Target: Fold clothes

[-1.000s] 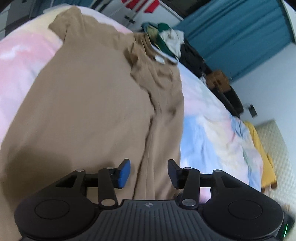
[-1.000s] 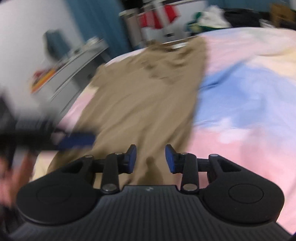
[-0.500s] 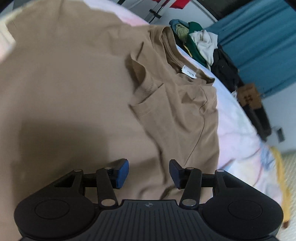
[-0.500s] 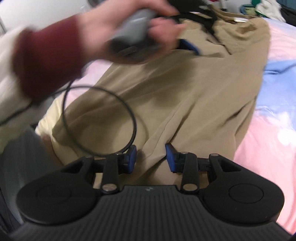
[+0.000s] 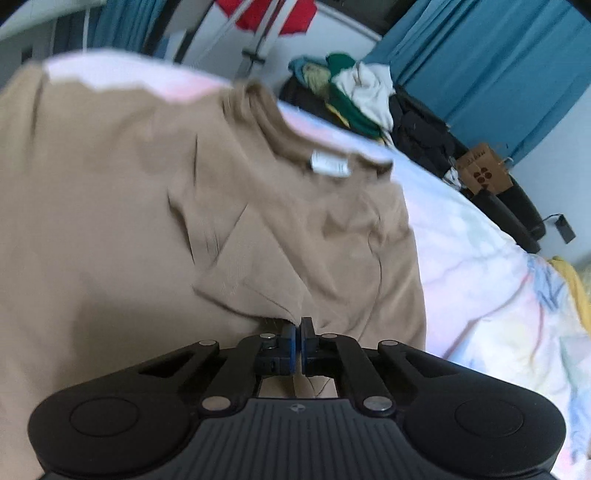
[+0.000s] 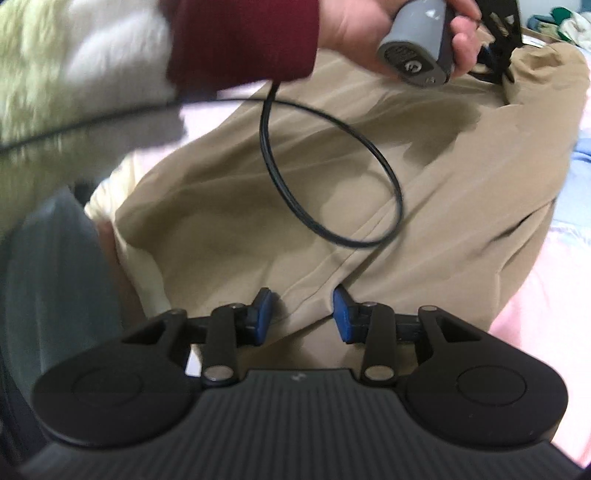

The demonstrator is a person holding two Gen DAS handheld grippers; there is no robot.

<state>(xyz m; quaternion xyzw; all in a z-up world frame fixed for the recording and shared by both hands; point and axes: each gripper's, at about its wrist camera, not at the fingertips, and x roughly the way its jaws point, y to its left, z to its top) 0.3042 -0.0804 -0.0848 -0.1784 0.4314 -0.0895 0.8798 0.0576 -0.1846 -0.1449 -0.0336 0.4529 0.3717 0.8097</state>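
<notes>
Since the earlier frames, the left tongs (image 5: 297,341) have travelled up the garment from its lower body to the sleeve area and have gone from a wide gap to fully shut. Their blue pads pinch a fold of the tan cotton T-shirt (image 5: 155,221), apparently at the hem of the folded-in sleeve; motion blur prevents a firmer reading. The right tongs (image 6: 302,315) stand at a middling gap, with a ridge of shirt fabric lying between the pads but not pressed by them.

The T-shirt lies spread on the pastel tie-dye bedcover (image 5: 491,280), collar and white neck label (image 5: 330,165) toward the far side of the bed.

Procedure for the step in hand: keep the left grip closed on the cloth. Close the right tongs on the lower hem fold before lifting. Raise both ends together so the fold line stays straight, then carry the side panel across the body.

Clearances: the black cable (image 6: 325,177) loops over the shirt between the two tools and may snag. The person's hand (image 6: 402,22) holding the left tool sits over the upper shirt. Open bedcover remains to the right of the garment. The heap of mixed clothes (image 5: 347,92) beyond the bed edge is well apart.
</notes>
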